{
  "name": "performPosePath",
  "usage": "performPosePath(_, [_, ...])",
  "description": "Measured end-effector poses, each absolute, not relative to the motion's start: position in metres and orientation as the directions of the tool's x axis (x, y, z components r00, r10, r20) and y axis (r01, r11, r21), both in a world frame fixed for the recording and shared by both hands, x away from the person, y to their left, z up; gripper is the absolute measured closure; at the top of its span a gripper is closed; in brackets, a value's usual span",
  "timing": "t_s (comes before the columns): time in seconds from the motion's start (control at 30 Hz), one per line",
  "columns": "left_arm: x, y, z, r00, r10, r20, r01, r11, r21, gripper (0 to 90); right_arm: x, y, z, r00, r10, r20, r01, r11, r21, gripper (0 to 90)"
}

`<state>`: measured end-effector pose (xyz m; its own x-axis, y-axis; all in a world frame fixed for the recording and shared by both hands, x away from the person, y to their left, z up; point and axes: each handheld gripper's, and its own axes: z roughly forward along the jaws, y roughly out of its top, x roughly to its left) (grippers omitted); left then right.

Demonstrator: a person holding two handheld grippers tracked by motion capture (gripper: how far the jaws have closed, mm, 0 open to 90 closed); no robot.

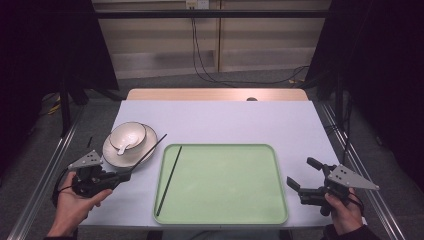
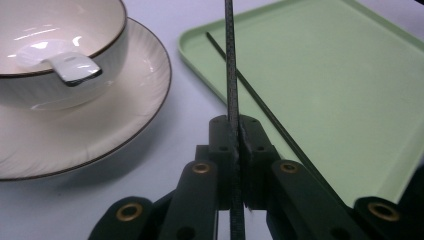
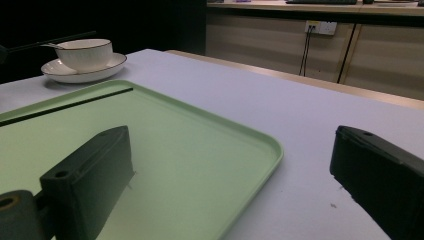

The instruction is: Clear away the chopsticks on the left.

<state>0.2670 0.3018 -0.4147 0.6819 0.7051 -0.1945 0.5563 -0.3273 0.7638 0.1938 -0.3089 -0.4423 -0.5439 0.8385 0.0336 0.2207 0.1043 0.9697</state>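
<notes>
A person's left hand holds my left gripper (image 1: 128, 173) at the table's front left, shut on a black chopstick (image 1: 148, 152) that slants up and right over the saucer's edge. In the left gripper view the jaws (image 2: 235, 127) pinch this chopstick (image 2: 229, 55) upright between them. A second black chopstick (image 1: 169, 180) lies along the left side of the green tray (image 1: 225, 217); it also appears on the tray (image 2: 350, 75) as a thin line (image 2: 265, 112). My right gripper (image 1: 300, 171) rests open beside the tray's right edge, with nothing between its fingers (image 3: 90, 182).
A cream bowl (image 1: 134, 131) with a white spoon (image 1: 122, 148) stands on a saucer (image 1: 114, 155) at the left, just behind the left gripper. The pale table (image 1: 225, 120) is bare behind the tray. Metal rails run along both sides of the table.
</notes>
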Motion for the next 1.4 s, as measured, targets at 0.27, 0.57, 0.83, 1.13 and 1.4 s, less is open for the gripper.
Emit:
performPosePath(0.27, [0.249,0.284,-0.412,0.623,0.757,-0.196,0.581,-0.281,0.764,85.9,0.194,-0.308,-0.443,-0.541,0.841,0.029,0.216,0.105,0.971,3.0])
performPosePath(0.57, [0.235,0.254,-0.415,0.571,0.789,-0.228,0.614,-0.225,0.757,85.8,0.194,-0.308,-0.442,-0.54,0.841,0.032,0.216,0.101,0.971,3.0])
performPosePath(0.83, [0.239,0.233,-0.422,0.517,0.817,-0.256,0.654,-0.184,0.734,85.8,0.195,-0.308,-0.443,-0.542,0.84,0.034,0.216,0.1,0.971,3.0])
performPosePath(1.13, [0.25,0.208,-0.423,0.447,0.858,-0.251,0.685,-0.149,0.713,85.8,0.194,-0.308,-0.442,-0.541,0.84,0.037,0.217,0.098,0.971,3.1])
performPosePath(1.4, [0.253,0.187,-0.432,0.397,0.881,-0.257,0.73,-0.134,0.67,85.8,0.194,-0.308,-0.442,-0.539,0.841,0.038,0.218,0.096,0.971,3.0])
